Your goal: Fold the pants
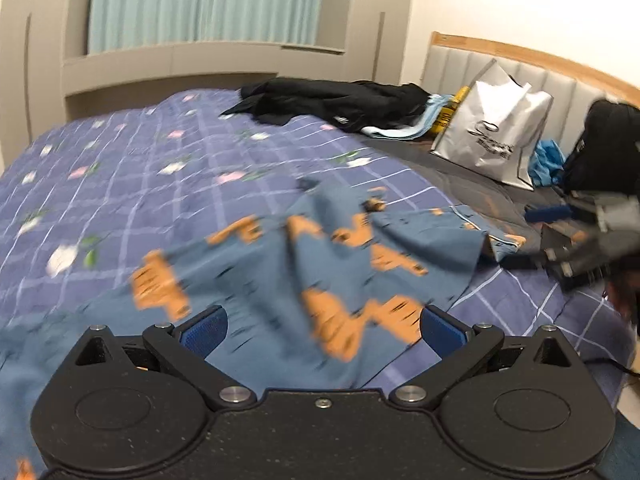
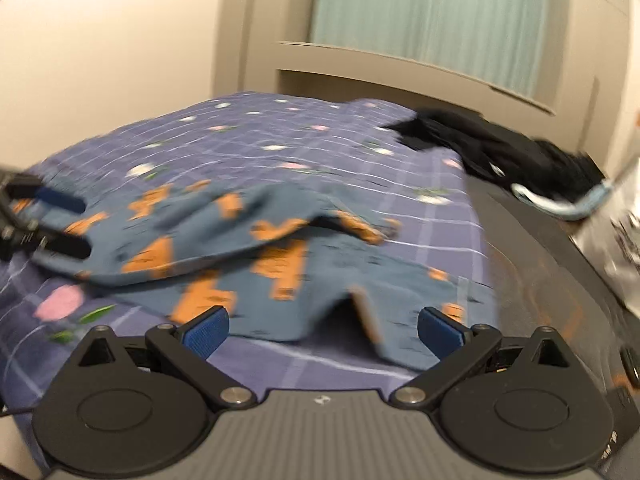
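In the left wrist view, the left gripper (image 1: 322, 332) fills the 6 o'clock edge, its jaws spread as wide as they go, the blue pads well apart and pressing on nothing. The pants (image 1: 280, 264), blue cloth with orange figures, lie crumpled on the bed (image 1: 132, 168), reaching from between the pads up toward the centre and out to 3 o'clock; the picture is blurred, so the folds are hard to read. The bed wears a purple checked cover with small flowers. At 12 o'clock a heap of black clothes (image 1: 332, 106) lies at the far edge of the cover. At 2 o'clock a silver shopping bag (image 1: 496, 132) stands against the padded headboard (image 1: 456, 64), with a black backpack (image 1: 608, 148) beside it at 3 o'clock. Below that, the right gripper (image 1: 544, 236) shows, blurred, just beside the pants' nearest corner.

In the right wrist view, the left gripper (image 2: 60, 224) comes in at 9 o'clock, its two fingers apart over one end of the pants (image 2: 248, 252). The right gripper (image 2: 322, 332) sits at 6 o'clock, jaws fully parted and empty, a raised edge of the cloth lying between the pads without touching them. Black clothes (image 2: 500, 156) lie at 2 o'clock.
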A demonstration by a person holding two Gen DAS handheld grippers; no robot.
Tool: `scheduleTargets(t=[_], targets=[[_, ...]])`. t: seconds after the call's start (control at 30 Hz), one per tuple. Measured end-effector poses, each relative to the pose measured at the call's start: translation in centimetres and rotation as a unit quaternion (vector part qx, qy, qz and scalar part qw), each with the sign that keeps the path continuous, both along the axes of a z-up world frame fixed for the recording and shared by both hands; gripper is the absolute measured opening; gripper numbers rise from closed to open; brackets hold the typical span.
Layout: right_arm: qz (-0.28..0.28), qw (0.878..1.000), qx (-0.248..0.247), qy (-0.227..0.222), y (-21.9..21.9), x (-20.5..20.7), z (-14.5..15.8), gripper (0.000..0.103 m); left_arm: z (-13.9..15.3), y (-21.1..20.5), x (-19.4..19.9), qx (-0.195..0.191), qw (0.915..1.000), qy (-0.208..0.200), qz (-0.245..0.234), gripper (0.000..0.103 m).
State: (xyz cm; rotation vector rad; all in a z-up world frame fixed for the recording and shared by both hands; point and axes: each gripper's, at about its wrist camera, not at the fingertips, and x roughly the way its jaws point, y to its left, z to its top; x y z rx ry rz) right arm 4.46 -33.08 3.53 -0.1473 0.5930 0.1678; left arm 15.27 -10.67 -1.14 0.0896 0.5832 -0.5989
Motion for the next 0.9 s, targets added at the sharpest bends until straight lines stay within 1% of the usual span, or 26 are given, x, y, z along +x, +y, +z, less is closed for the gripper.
scheduleTargets(t=[0.1, 0.2, 0.27, 0.3, 0.43, 0.5, 0.53, 0.57, 0.6, 0.63, 0.67, 0.7, 0.73, 0.77, 0.8, 0.87, 0.9], targets=[[-0.029, 0.999, 0.012, 0.01, -4.1, 2.3, 0.4, 0.103, -0.1, -3.0, -0.1, 0.023, 0.9993, -0.023, -0.018, 0.102], [-0.065, 0.997, 0.025, 0.035, -7.8, 5.3, 0.1, 0.102, -0.3, -4.9, -0.2, 0.045, 0.9973, -0.049, -0.03, 0.101], [-0.083, 0.994, 0.04, 0.052, -10.0, 7.1, -0.6, 0.094, -0.5, -5.7, -0.1, 0.055, 0.9964, -0.054, -0.036, 0.101], [-0.09, 0.993, 0.046, 0.058, -10.8, 7.9, -0.9, 0.093, -0.6, -6.1, 0.1, 0.055, 0.9963, -0.053, -0.04, 0.1], [-0.111, 0.988, 0.061, 0.09, -13.0, 10.7, -2.5, 0.078, -0.9, -6.6, 1.2, 0.046, 0.9971, -0.037, -0.049, 0.093], [-0.112, 0.987, 0.066, 0.1, -13.4, 11.2, -3.1, 0.073, -1.1, -6.6, 1.7, 0.041, 0.9974, -0.027, -0.052, 0.086], [-0.112, 0.986, 0.067, 0.104, -13.5, 11.3, -3.3, 0.069, -1.2, -6.7, 1.9, 0.041, 0.9975, -0.023, -0.054, 0.08], [-0.111, 0.986, 0.068, 0.109, -13.5, 11.4, -3.6, 0.065, -1.3, -6.8, 2.0, 0.041, 0.9973, -0.018, -0.058, 0.077], [-0.11, 0.985, 0.069, 0.111, -13.5, 11.5, -3.7, 0.062, -1.5, -7.0, 2.1, 0.043, 0.9971, -0.014, -0.062, 0.07], [-0.109, 0.985, 0.07, 0.114, -13.5, 11.5, -3.8, 0.056, -1.7, -7.2, 2.2, 0.048, 0.9967, -0.011, -0.065, 0.06], [-0.107, 0.985, 0.072, 0.117, -13.3, 11.6, -3.8, 0.051, -1.9, -7.4, 2.3, 0.056, 0.9962, -0.009, -0.065, 0.054], [-0.106, 0.984, 0.073, 0.12, -13.3, 11.7, -3.9, 0.049, -2.2, -7.7, 2.4, 0.067, 0.9957, -0.007, -0.064, 0.047], [-0.106, 0.985, 0.071, 0.12, -13.2, 11.6, -3.9, 0.044, -2.4, -7.9, 2.5, 0.08, 0.9951, -0.006, -0.057, 0.043], [-0.103, 0.985, 0.072, 0.121, -13.1, 11.6, -3.8, 0.036, -2.6, -8.0, 2.5, 0.088, 0.9949, -0.007, -0.05, 0.042], [-0.098, 0.985, 0.074, 0.121, -13.1, 11.5, -3.8, 0.032, -2.8, -8.0, 2.6, 0.094, 0.9947, -0.006, -0.042, 0.039], [-0.097, 0.986, 0.07, 0.119, -12.9, 11.7, -3.5, 0.018, -3.0, -7.9, 2.8, 0.1, 0.9945, -0.002, -0.032, 0.033], [-0.093, 0.986, 0.066, 0.118, -12.8, 11.7, -3.3, 0.017, -3.1, -7.9, 2.9, 0.102, 0.9943, 0.0, -0.029, 0.028]])
